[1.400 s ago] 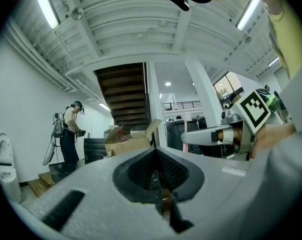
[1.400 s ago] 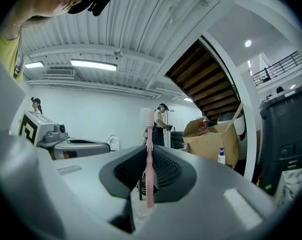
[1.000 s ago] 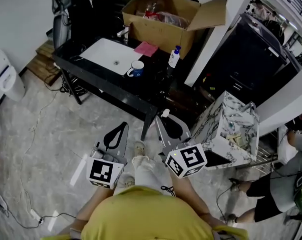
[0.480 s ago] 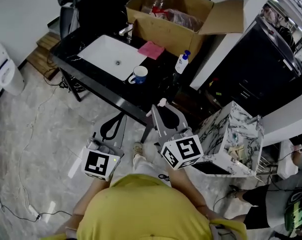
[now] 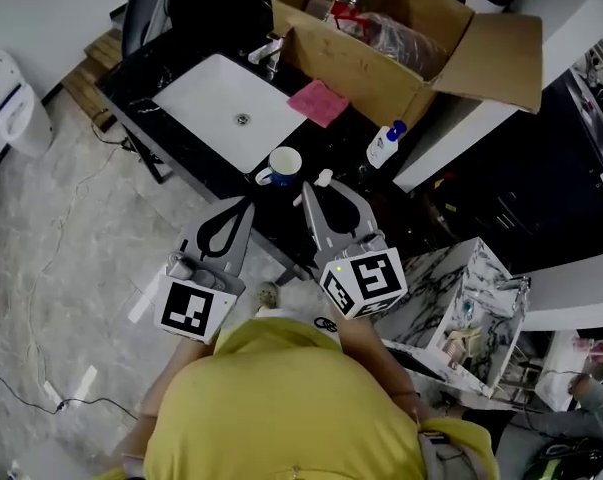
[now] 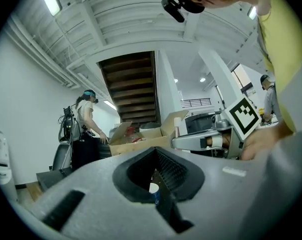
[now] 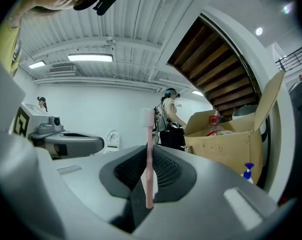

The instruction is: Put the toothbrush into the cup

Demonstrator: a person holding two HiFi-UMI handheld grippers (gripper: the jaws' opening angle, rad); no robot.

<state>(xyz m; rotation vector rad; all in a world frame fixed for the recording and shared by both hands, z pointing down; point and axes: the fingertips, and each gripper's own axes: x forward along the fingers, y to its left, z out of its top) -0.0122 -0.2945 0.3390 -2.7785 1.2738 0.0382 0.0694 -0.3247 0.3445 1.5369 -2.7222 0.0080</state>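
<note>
A blue-and-white cup stands on the black counter beside the white sink basin. My right gripper is shut on a pink toothbrush, which stands upright between its jaws with the bristle head just right of the cup. My left gripper is shut and holds nothing; its tips reach the counter's front edge, left of the cup. In the left gripper view the cup shows through the gap behind the closed jaws.
An open cardboard box sits at the back of the counter, with a pink cloth and a blue-capped bottle before it. A marble-patterned cabinet stands to the right. Another person stands behind the counter.
Both grippers have moved forward from over the floor to the counter's front edge. The toothbrush stays held in the right one and is now close beside the cup.
</note>
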